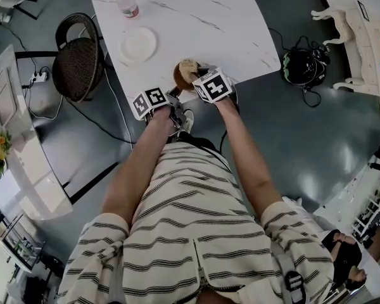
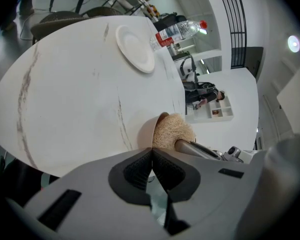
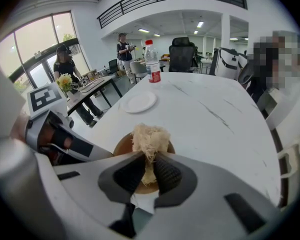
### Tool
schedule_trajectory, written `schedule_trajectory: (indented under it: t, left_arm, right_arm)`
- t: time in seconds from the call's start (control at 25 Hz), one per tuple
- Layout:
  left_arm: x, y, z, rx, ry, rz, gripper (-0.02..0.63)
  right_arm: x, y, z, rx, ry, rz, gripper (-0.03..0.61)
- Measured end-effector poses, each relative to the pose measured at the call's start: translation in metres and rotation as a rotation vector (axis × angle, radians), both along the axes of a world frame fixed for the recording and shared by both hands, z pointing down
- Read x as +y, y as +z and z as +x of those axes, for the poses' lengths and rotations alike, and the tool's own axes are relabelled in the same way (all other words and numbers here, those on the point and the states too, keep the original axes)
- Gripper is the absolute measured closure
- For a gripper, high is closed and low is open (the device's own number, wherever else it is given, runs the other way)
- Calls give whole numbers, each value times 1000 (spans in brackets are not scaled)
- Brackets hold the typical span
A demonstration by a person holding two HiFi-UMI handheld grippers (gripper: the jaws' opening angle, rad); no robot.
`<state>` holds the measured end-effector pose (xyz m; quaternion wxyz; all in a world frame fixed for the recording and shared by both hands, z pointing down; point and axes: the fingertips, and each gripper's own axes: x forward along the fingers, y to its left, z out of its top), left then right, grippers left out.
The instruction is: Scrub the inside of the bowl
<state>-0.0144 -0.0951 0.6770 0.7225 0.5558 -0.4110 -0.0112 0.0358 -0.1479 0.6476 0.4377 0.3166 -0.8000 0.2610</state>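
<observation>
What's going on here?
A person works at the table edge with two handheld grippers. The right gripper is shut on a fibrous scrubber, which sits down in the brown bowl. The left gripper has its jaws closed at the bowl's rim, apparently pinching it steady. A plate and a bottle stand farther back, untouched.

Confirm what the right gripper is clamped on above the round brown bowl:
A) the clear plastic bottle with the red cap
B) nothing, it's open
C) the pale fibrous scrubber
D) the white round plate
C: in the right gripper view, the right gripper is shut on the pale fibrous scrubber, which bulges out over the round brown bowl.
</observation>
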Motion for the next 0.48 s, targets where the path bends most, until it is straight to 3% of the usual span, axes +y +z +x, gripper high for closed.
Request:
schedule_trajectory:
  t: [0.48]
  left_arm:
    - [3,4,4,4,6,-11,606]
  right_arm:
    - [9,3,-19,-82,3,-38,519]
